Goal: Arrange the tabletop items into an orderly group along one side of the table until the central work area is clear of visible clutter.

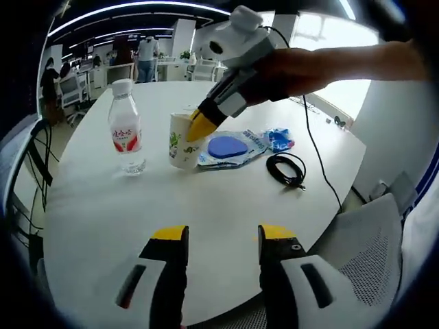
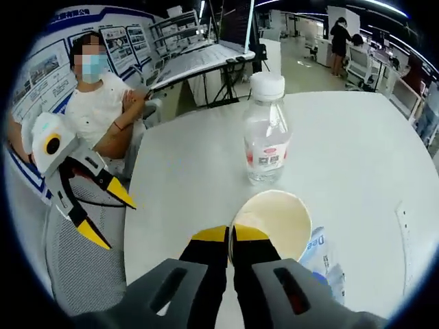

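A white paper cup stands near the middle of the round white table, and my right gripper comes down from the upper right onto its rim. Seen from the right gripper view, that gripper is shut on the near rim of the cup, one jaw inside and one outside. A clear water bottle with a red label stands upright left of the cup, just beyond it in the right gripper view. My left gripper hangs open over the table's near edge, holding nothing.
Right of the cup lie a flat packet with a blue oval, a crumpled blue wrapper and a coiled black cable. A grey mesh chair stands at the table's edge. A person in white sits beside the table.
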{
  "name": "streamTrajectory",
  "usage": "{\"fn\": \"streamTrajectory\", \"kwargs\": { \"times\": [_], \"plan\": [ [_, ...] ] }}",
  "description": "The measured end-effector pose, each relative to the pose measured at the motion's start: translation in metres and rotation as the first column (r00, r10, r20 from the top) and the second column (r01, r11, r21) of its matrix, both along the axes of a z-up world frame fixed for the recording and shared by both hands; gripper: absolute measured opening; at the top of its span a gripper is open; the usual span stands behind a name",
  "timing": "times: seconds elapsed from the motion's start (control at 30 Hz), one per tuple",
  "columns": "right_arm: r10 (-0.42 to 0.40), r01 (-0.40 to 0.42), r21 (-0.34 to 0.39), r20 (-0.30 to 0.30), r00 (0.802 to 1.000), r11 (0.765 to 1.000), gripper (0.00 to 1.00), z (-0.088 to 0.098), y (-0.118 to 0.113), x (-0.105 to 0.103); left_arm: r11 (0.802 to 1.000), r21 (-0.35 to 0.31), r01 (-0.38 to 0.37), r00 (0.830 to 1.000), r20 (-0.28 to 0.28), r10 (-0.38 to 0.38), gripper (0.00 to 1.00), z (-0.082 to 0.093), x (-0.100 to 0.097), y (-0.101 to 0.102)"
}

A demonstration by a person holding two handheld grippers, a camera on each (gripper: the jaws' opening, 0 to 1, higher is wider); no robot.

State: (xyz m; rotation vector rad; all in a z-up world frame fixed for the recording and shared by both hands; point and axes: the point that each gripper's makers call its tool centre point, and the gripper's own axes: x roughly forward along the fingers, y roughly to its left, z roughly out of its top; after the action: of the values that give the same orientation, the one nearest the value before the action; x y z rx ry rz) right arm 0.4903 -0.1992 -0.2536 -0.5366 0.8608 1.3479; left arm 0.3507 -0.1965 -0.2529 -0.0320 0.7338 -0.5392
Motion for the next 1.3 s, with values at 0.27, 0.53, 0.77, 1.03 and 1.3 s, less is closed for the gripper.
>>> {"fn": "streamTrajectory", "kwargs": {
  "times": [0.27, 0.53, 0.77, 1.03, 1.3],
  "plan": [
    [-0.010, 0.014, -0.058, 0.060, 0.998, 0.998, 0.00, -0.011, 0.001, 0.025, 1.000, -0.009, -0.011, 1.000, 0.010, 0.011, 0.40, 0.003, 0.002, -0.001],
    [-0.024, 0.031, -0.102, 0.077, 0.997, 0.994, 0.00, -0.023, -0.002, 0.039, 1.000, -0.014, -0.015, 1.000, 0.015, 0.015, 0.40, 0.004, 0.007, -0.003],
    [0.012, 0.005, -0.146, 0.116, 0.993, 0.989, 0.00, -0.033, 0.000, 0.046, 1.000, -0.011, -0.011, 1.000, 0.016, 0.011, 0.40, 0.004, 0.008, -0.006],
    [0.057, -0.033, -0.175, 0.138, 0.989, 0.984, 0.02, -0.038, 0.002, 0.042, 1.000, -0.009, -0.021, 1.000, 0.017, 0.021, 0.40, 0.003, 0.008, -0.002],
    [0.051, -0.025, -0.187, 0.139, 0.989, 0.982, 0.03, -0.047, -0.002, 0.046, 1.000, -0.006, -0.019, 1.000, 0.011, 0.019, 0.40, 0.000, 0.003, -0.002]
  ]
}}
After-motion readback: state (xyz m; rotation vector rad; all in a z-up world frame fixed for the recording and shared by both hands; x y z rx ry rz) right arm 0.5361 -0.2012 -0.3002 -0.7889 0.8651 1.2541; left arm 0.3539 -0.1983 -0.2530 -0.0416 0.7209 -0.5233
